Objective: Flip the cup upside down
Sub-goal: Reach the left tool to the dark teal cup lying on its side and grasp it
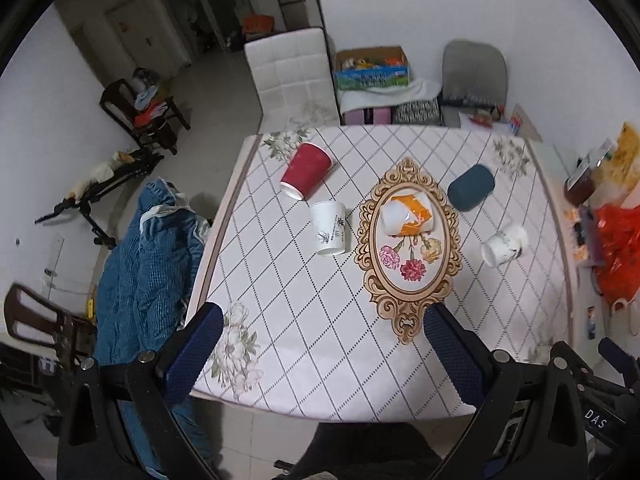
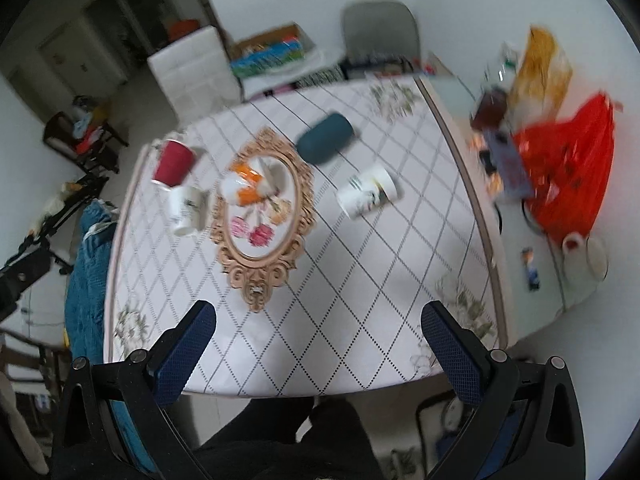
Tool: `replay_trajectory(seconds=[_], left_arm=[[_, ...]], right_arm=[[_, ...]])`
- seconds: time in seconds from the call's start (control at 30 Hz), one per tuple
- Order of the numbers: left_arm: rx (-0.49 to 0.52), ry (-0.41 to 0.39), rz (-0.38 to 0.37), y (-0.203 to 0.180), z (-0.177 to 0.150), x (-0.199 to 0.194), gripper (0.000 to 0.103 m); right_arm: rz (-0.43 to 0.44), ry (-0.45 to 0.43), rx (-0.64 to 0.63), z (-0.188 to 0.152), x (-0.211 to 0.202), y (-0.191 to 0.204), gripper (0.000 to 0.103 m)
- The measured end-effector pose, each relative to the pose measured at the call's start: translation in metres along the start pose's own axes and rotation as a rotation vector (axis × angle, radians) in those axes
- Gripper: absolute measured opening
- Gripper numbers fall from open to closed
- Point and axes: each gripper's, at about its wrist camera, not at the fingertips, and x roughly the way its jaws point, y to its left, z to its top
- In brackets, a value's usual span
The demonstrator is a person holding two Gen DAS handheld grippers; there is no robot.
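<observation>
Several cups lie on the table. A red cup point(image 1: 306, 170) point(image 2: 173, 162) lies on its side at the far left. A white cup with a dark print point(image 1: 329, 228) point(image 2: 185, 209) is beside it. An orange and white cup point(image 1: 408, 214) point(image 2: 244, 188) lies on an ornate oval mat point(image 1: 410, 280) point(image 2: 264, 264). A dark teal cup point(image 1: 471, 187) point(image 2: 325, 139) and a white printed cup point(image 1: 503, 245) point(image 2: 366, 194) lie on their sides to the right. My left gripper point(image 1: 322, 340) and right gripper point(image 2: 318, 332) are open and empty above the table's near edge.
The table point(image 1: 304, 344) has a white diamond-pattern cloth. A red bag point(image 1: 618, 252) point(image 2: 568, 168) and clutter sit on a side surface at right. A blue quilt point(image 1: 148, 280) hangs at left. A white chair point(image 1: 290, 76) and a grey chair point(image 1: 474, 70) stand behind.
</observation>
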Motion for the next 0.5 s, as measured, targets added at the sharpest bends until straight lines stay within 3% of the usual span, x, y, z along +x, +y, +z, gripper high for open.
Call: replay_trajectory(seconds=[0.27,0.5], left_arm=[[0.207,0.015,0.004,-0.043,0.066,0.071,0.103],[0.470,0.006,-0.017,-0.114,0.133,0.137,0.103]], right_arm=[[-0.078,0.122,0.162,0.021,0.093,-0.029,0.103],[-0.162,0.210,0.272,0.034,0.153,-0.055,0.103]])
